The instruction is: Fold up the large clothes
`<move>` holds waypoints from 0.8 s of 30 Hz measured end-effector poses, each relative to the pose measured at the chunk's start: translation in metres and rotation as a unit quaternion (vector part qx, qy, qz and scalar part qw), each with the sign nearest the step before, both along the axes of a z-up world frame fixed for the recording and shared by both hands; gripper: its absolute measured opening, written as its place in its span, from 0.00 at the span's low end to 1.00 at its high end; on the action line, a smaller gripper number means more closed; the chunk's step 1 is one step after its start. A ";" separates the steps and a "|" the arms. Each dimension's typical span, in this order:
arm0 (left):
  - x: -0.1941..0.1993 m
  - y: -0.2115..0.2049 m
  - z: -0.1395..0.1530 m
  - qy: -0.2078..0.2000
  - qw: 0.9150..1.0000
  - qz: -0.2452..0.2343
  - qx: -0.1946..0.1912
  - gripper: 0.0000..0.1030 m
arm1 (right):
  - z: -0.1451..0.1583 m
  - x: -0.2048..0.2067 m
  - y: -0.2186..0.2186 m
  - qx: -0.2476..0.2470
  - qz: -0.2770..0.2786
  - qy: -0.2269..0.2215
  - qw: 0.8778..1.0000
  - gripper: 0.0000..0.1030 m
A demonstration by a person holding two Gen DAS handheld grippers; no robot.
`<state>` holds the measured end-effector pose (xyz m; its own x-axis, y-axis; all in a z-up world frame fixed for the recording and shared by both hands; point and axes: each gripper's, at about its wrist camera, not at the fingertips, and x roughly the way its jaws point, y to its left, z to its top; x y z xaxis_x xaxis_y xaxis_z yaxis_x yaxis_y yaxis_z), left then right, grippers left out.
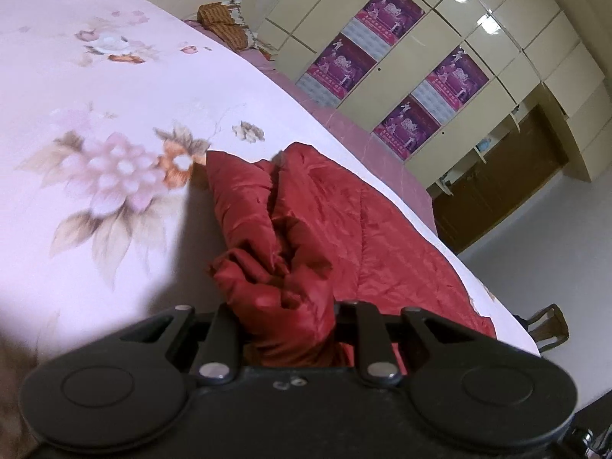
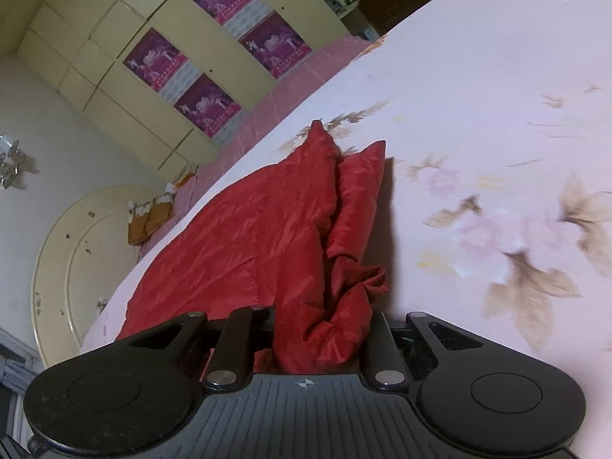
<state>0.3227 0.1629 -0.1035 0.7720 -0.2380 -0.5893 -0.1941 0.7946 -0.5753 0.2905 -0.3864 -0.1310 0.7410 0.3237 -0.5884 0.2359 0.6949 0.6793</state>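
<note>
A red quilted garment point(image 1: 344, 222) lies spread on the pink floral bedspread point(image 1: 95, 76), near the bed's edge. My left gripper point(image 1: 290, 306) is shut on a bunched fold of its edge, and the red cloth swells up between the jaws and hides the fingertips. In the right wrist view the same garment point(image 2: 244, 237) stretches away to the left over the bedspread point(image 2: 497, 76). My right gripper point(image 2: 325, 329) is shut on another gathered fold, lifted a little off the bed, with the fingertips buried in the fabric.
A cream wardrobe with several purple posters point(image 1: 420, 57) point(image 2: 172, 76) stands past the bed. Patterned pillows point(image 1: 223, 23) lie at the head end, by a round cream headboard point(image 2: 76, 248). A wooden chair point(image 1: 550, 325) sits by the bed's near corner.
</note>
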 end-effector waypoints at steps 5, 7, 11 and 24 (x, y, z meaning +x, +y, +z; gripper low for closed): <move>-0.033 -0.009 0.006 0.002 1.000 0.003 -0.001 0.19 | 0.004 -0.032 -0.013 0.001 0.004 0.004 1.000 0.16; -0.044 -0.010 0.007 0.002 1.000 0.005 -0.001 0.19 | 0.006 -0.044 -0.017 0.002 0.005 0.006 1.000 0.16; -0.073 -0.012 0.008 0.003 1.000 0.009 -0.005 0.19 | 0.008 -0.068 -0.024 0.001 0.012 0.009 1.000 0.16; -0.163 -0.013 0.000 0.008 0.999 0.029 -0.019 0.19 | 0.014 -0.127 -0.036 0.002 0.038 0.002 0.999 0.16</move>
<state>0.1599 0.1497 -0.1031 0.7756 -0.2158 -0.5932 -0.2483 0.7596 -0.6011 0.1634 -0.4224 -0.1165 0.7117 0.3817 -0.5897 0.1851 0.7079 0.6816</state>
